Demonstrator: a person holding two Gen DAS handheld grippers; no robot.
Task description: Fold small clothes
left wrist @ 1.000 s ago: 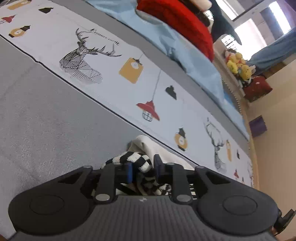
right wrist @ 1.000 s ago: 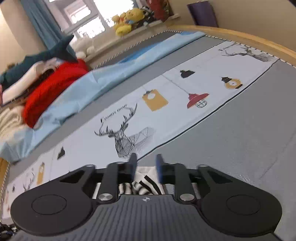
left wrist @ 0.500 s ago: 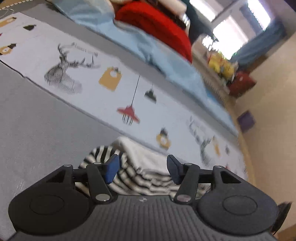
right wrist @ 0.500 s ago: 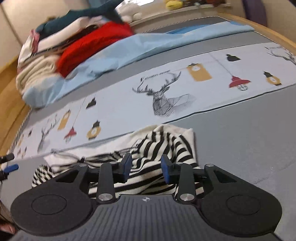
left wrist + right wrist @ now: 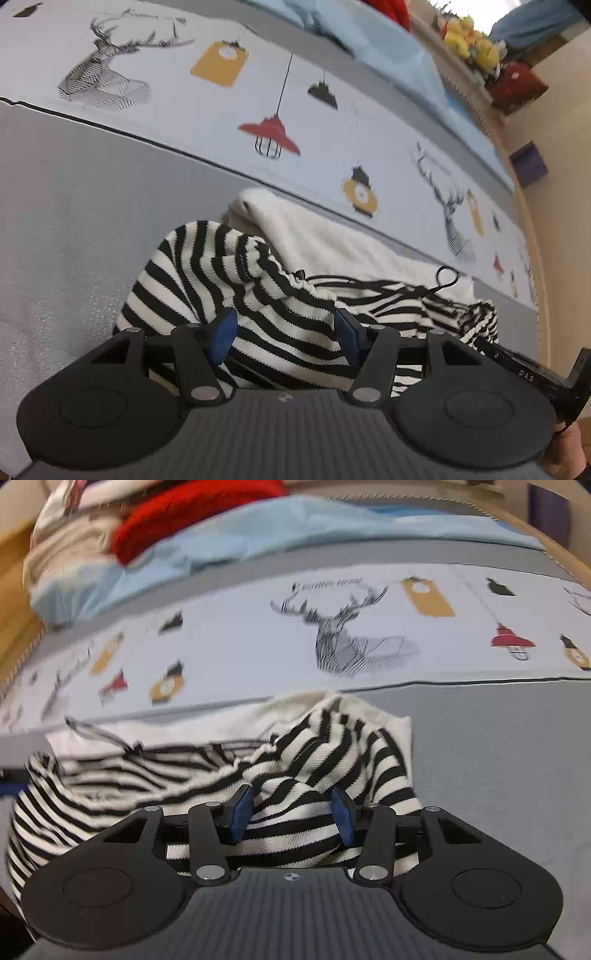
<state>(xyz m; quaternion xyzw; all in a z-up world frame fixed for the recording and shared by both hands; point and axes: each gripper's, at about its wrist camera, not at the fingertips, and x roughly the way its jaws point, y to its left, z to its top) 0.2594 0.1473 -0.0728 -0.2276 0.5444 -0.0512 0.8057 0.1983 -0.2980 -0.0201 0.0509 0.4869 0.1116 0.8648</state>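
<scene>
Left gripper (image 5: 282, 334): jaws spread, and they have just been opening. The striped garment (image 5: 236, 280) lies between and just past the blue pads (image 5: 221, 334), bunched into a hump ahead of the left-hand one. The pads are not pressing the cloth; it sits loose in the gap. A black drawstring (image 5: 439, 278) trails off to the right of the jaws, over a cream-white part of the same heap.

The garment's long axis runs crosswise to both grippers, side to side along the near edge of the grey bed cover (image 5: 74, 206), parallel to the printed strip with the deer and lamps (image 5: 273, 133) beyond it. So each gripper faces one end of the same rumpled band.

Right gripper (image 5: 291, 814): jaws also apart, likewise just been opening, with striped cloth (image 5: 332, 753) lying slack between the pads (image 5: 341, 818). The raised fold sits just ahead of the jaws, slightly right of centre; the rest of the garment stretches away to the left, towards the other gripper.

My read: the piece is set down but still crumpled, not flat. Neither hand is clearly nearer; each sits over its own end. The next grab likely needs an edge or corner, and none is cleanly exposed between either pair of jaws. Risk is pinching two layers at the hump.
</scene>
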